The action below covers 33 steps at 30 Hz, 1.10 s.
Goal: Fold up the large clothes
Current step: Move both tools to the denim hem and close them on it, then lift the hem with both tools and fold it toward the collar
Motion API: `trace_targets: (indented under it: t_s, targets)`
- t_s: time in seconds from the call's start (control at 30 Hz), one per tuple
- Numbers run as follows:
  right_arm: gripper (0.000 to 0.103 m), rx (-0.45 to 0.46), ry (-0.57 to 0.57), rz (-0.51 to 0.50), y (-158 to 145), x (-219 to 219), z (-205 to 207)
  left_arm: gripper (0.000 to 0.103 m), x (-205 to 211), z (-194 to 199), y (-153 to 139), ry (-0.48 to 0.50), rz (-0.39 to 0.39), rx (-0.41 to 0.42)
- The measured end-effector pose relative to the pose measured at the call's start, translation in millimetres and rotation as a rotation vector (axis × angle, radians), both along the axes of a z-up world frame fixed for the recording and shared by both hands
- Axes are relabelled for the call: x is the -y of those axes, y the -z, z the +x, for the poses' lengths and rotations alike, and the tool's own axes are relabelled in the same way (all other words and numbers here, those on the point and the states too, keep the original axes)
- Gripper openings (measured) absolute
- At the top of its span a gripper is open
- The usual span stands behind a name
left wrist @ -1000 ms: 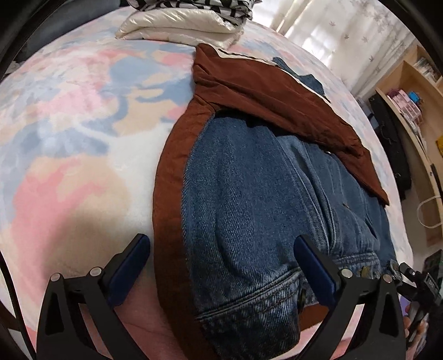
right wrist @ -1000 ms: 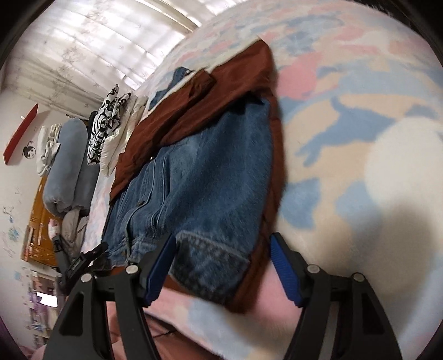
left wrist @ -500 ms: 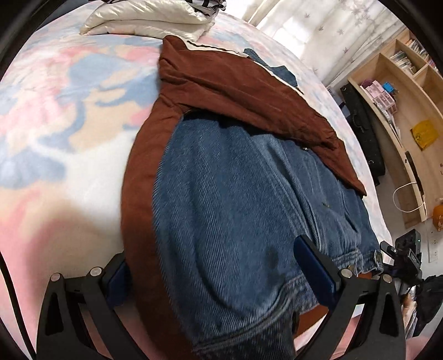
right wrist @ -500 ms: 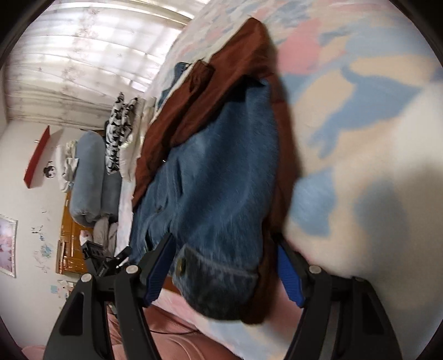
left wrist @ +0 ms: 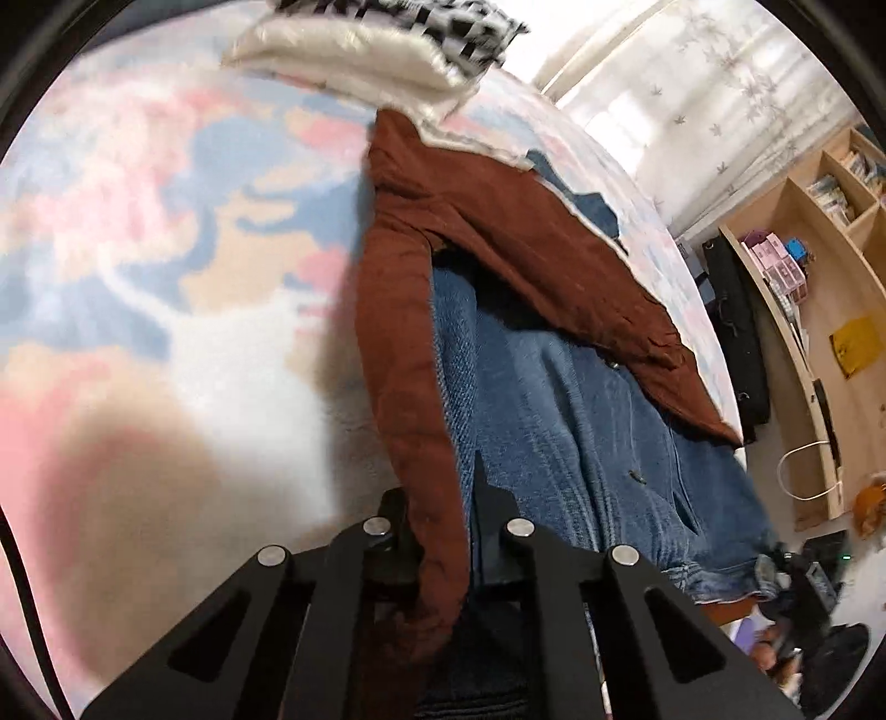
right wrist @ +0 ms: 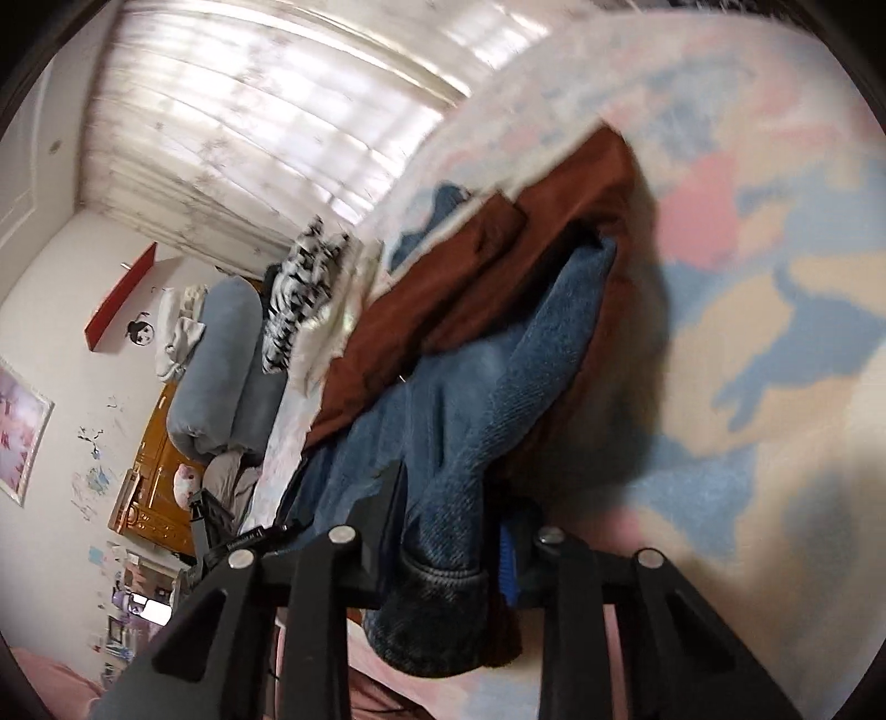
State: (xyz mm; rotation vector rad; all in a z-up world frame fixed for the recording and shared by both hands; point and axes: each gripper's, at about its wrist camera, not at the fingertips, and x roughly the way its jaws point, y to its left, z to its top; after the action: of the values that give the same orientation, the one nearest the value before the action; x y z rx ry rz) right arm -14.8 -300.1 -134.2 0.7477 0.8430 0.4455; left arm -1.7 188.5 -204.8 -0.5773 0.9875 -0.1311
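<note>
A blue denim jacket (left wrist: 581, 399) with a rust-brown lining (left wrist: 398, 332) lies on the pastel bedspread (left wrist: 138, 221), a brown sleeve (left wrist: 542, 266) folded across its upper part. My left gripper (left wrist: 443, 520) is shut on the jacket's near edge, pinching brown lining and denim, which rise off the bed. In the right wrist view the jacket (right wrist: 487, 399) runs away from my right gripper (right wrist: 454, 543), which is shut on the denim cuff and hem. The brown sleeve (right wrist: 443, 310) lies beyond.
White bedding under a black-and-white cloth (left wrist: 387, 50) lies at the far end of the bed. A wooden shelf unit (left wrist: 819, 266) stands to the right. Grey bolsters (right wrist: 221, 360) and a curtained window (right wrist: 249, 111) show in the right wrist view.
Both grippers have closed from open onto the jacket's near edge. The gripped edge has lifted off the bedspread and bunched between the fingers.
</note>
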Motion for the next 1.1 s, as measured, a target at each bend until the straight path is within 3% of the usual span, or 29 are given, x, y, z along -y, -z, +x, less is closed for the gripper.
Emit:
trace_targets:
  t_s: [0.33,0.6,0.83,1.1]
  targets:
    - [0.025,0.066,-0.001,-0.033,-33,1,-39,0.007,-7,-29,-46,-0.026,-0.011,0.010]
    - [0.026,0.087,0.011,0.009,-47,14,-56,0.007,-17,-44,-62,-0.003,-0.084,0.025]
    - [0.026,0.114,0.016,0.081,-56,19,-21,0.007,-23,-14,-73,-0.026,-0.234,0.068]
    - [0.027,0.116,0.058,0.194,-68,35,63,0.010,-41,68,-76,-0.104,-0.352,0.106]
